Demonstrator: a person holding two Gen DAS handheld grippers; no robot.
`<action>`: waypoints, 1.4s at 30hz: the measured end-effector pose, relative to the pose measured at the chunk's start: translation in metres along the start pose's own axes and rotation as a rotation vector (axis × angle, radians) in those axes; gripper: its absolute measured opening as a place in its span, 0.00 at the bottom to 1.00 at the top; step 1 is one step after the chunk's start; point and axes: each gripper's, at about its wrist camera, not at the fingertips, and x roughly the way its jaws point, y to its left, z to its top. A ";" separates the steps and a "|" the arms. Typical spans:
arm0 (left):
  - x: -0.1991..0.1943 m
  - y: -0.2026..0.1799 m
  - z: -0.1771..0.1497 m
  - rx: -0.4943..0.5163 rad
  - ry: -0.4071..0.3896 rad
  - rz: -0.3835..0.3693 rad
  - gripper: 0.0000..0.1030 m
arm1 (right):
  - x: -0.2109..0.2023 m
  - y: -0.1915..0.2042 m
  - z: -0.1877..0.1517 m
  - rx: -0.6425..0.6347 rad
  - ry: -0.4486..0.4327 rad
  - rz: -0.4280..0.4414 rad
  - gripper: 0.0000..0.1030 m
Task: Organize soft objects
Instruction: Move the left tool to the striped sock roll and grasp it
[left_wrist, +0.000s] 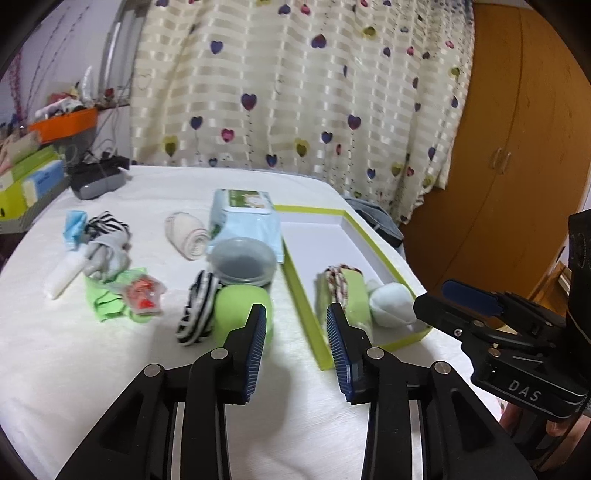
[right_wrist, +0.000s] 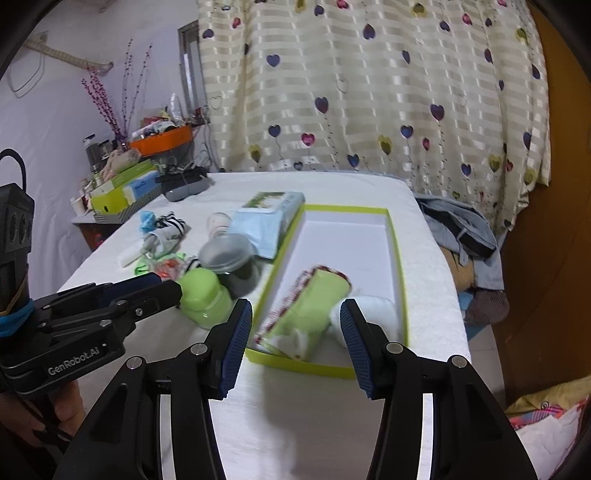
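Observation:
A green-rimmed white box (left_wrist: 314, 236) (right_wrist: 397, 266) lies on the white bed. Inside its near end lie a green rolled sock with a red-white cuff (left_wrist: 351, 295) (right_wrist: 310, 310) and a white sock ball (left_wrist: 391, 301) (right_wrist: 373, 306). My left gripper (left_wrist: 297, 332) is open and empty above the bed, just before the box's near left corner. My right gripper (right_wrist: 295, 332) is open and empty, above the box's near end. Left of the box lie a black-white striped sock (left_wrist: 197, 310), a beige roll (left_wrist: 186, 234), a grey striped bundle (left_wrist: 105, 243) and a green cloth (left_wrist: 107, 302).
A green container (left_wrist: 236, 310) (right_wrist: 201, 295) and a grey lidded tub (left_wrist: 242, 262) (right_wrist: 229, 258) stand beside the box. A blue wipes pack (left_wrist: 245, 218) lies behind. A dark device (left_wrist: 96, 179) sits far left. Clothes hang off the bed's right edge (right_wrist: 461, 229).

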 end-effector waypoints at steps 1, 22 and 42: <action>-0.002 0.003 0.000 -0.003 -0.003 0.002 0.32 | 0.000 0.004 0.001 -0.005 -0.004 0.005 0.49; -0.017 0.078 -0.007 -0.123 -0.027 0.096 0.33 | 0.017 0.064 0.010 -0.114 0.000 0.092 0.50; 0.026 0.103 -0.006 -0.126 0.062 0.074 0.41 | 0.035 0.065 0.015 -0.111 0.018 0.113 0.50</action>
